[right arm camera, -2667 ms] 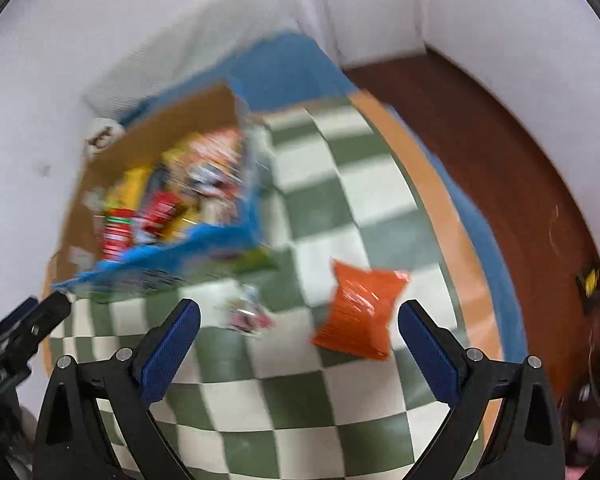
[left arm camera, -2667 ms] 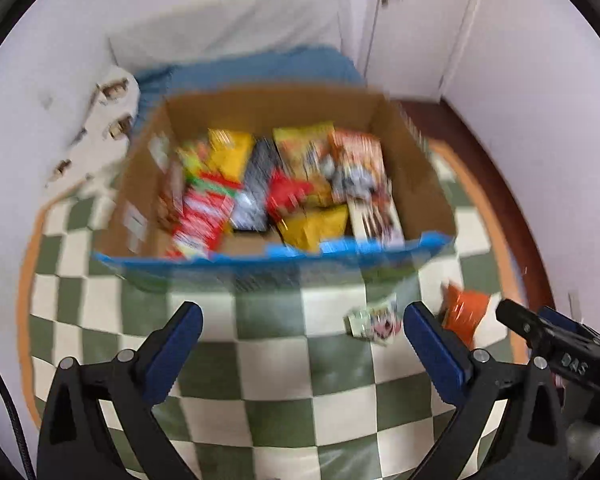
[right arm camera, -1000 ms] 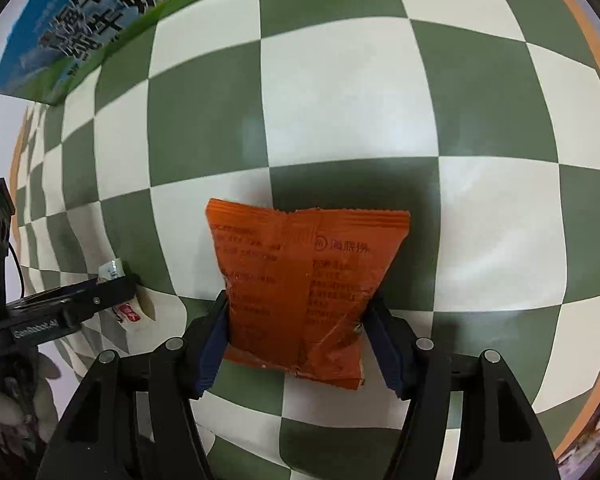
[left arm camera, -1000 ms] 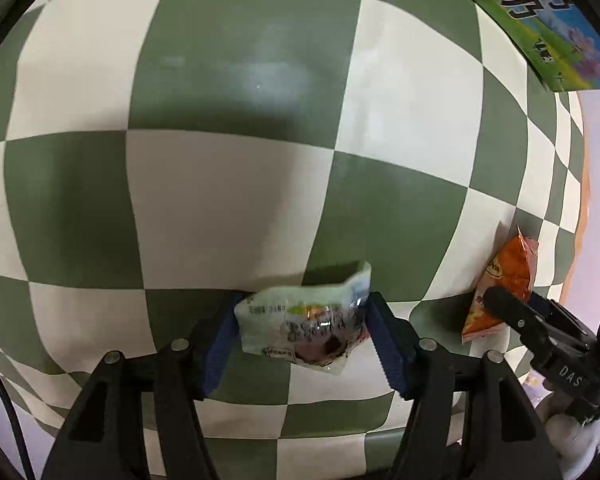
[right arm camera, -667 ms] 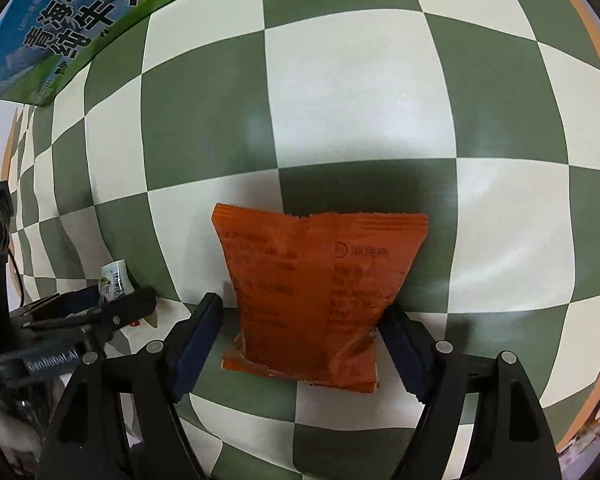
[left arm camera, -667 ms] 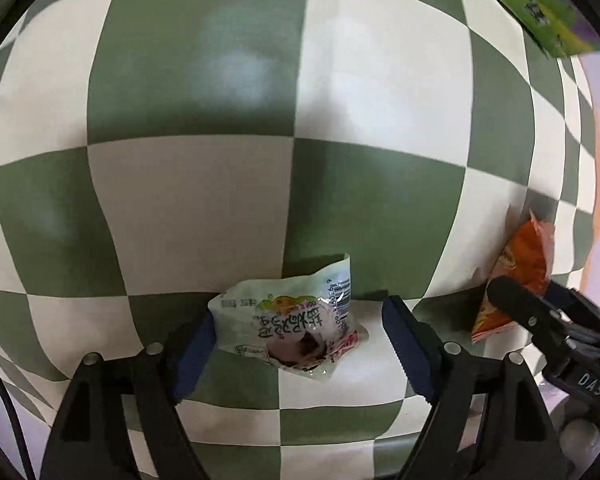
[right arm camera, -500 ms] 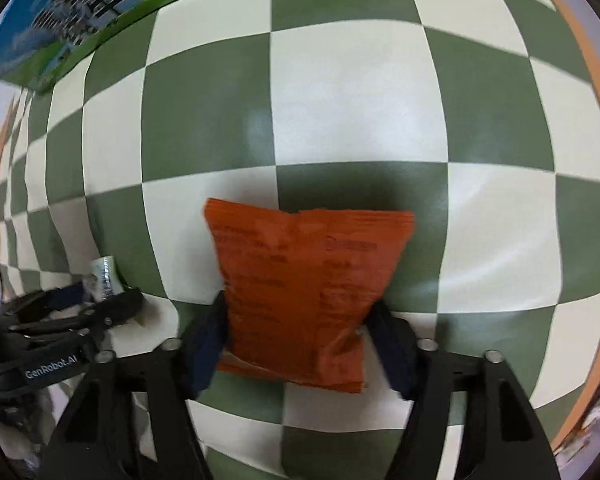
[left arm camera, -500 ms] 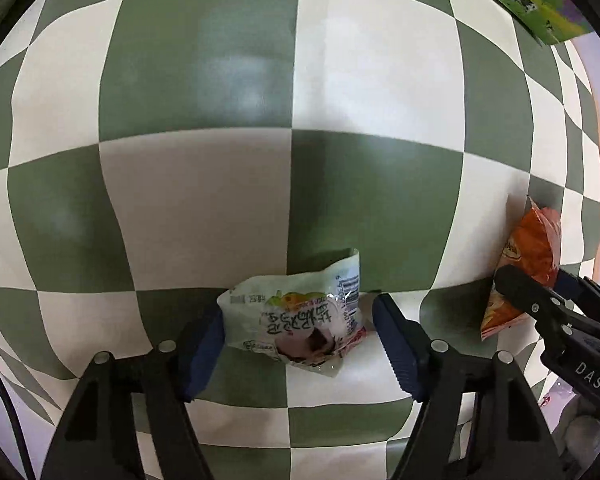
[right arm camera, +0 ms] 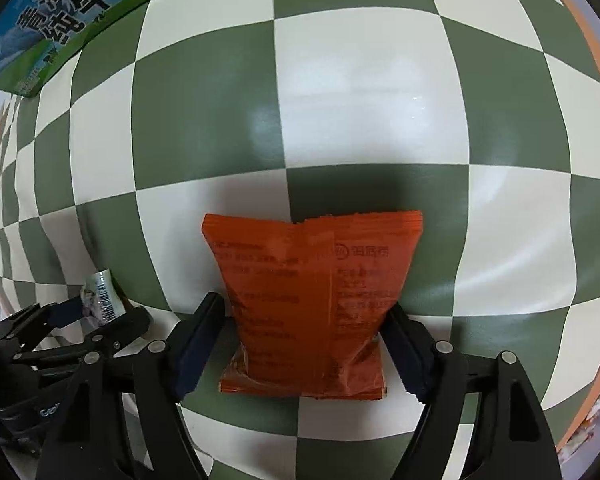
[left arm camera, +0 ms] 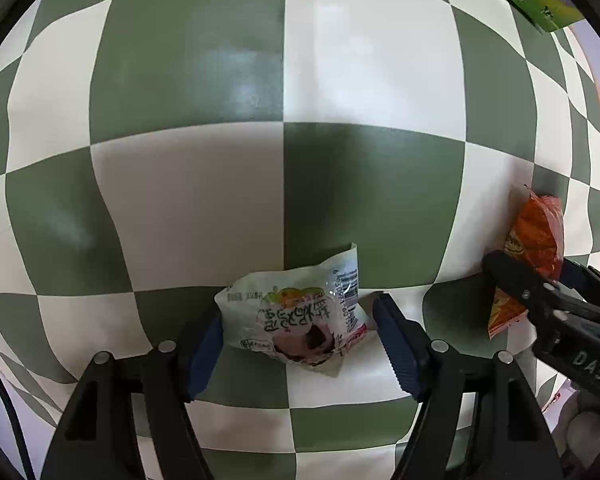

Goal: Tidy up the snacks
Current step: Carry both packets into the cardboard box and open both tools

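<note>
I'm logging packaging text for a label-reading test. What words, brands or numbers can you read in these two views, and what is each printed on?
"DAS": on the right gripper, seen from the left wrist.
"Ge": cut-off lettering on the left gripper, seen from the right wrist.
Carton: large Chinese characters, cropped.
White snack packet: inverted Chinese, barcode digits too small.
Orange snack bag: print blurred.

left gripper [left arm camera: 300, 336] straddles white snack packet [left arm camera: 296, 320] on checkered mat [left arm camera: 188, 184].

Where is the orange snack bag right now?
The orange snack bag lies flat on the green-and-white checkered mat, between the right gripper's open fingers, right of the small white packet.
</note>
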Demonstrator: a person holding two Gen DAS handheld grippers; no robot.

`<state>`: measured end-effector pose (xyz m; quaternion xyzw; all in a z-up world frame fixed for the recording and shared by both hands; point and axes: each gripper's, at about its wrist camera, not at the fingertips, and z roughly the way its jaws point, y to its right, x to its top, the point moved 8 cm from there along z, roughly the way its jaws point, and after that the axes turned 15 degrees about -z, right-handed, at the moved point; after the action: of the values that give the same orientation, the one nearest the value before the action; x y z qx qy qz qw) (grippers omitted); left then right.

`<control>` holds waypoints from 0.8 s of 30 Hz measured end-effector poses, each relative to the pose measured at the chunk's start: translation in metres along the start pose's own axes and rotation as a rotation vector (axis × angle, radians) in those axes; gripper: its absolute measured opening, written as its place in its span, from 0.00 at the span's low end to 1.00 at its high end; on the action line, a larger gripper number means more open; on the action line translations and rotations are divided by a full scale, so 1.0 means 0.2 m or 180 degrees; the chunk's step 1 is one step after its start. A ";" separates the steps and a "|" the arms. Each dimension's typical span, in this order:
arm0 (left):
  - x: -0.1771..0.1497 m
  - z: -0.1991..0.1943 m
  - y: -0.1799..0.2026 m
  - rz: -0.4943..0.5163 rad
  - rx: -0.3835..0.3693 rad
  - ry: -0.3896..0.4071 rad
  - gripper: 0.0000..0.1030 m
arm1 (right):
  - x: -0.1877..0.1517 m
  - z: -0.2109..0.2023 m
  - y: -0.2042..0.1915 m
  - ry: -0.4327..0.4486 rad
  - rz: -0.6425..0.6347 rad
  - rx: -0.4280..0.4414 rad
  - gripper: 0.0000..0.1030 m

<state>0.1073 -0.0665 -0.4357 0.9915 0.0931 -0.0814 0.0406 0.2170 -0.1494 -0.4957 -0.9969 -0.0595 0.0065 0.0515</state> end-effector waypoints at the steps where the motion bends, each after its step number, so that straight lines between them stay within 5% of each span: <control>1: -0.01 -0.01 -0.02 0.0009 0.0007 0.0014 0.67 | -0.01 0.01 -0.04 0.0014 -0.0042 -0.0045 0.76; 4: -0.03 0.00 -0.01 0.0022 0.0001 0.0030 0.66 | -0.05 0.00 -0.11 0.0087 -0.0137 -0.0136 0.61; 15: 0.00 -0.11 -0.02 -0.0018 -0.0288 -0.0046 0.66 | -0.13 -0.20 -0.10 0.0279 -0.0181 0.0113 0.47; 21: 0.10 -0.45 0.02 -0.0015 -0.0638 0.0133 0.66 | -0.08 -0.46 -0.12 0.0545 -0.0191 0.0307 0.46; 24: 0.18 -0.64 0.04 0.0000 -0.0849 0.0298 0.66 | 0.15 -0.71 -0.03 0.0732 -0.0185 0.0434 0.46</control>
<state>0.1625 -0.0549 -0.3145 0.9800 0.1048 -0.0220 0.1676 0.2482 -0.1543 -0.3544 -0.9831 -0.0815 -0.1053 0.1257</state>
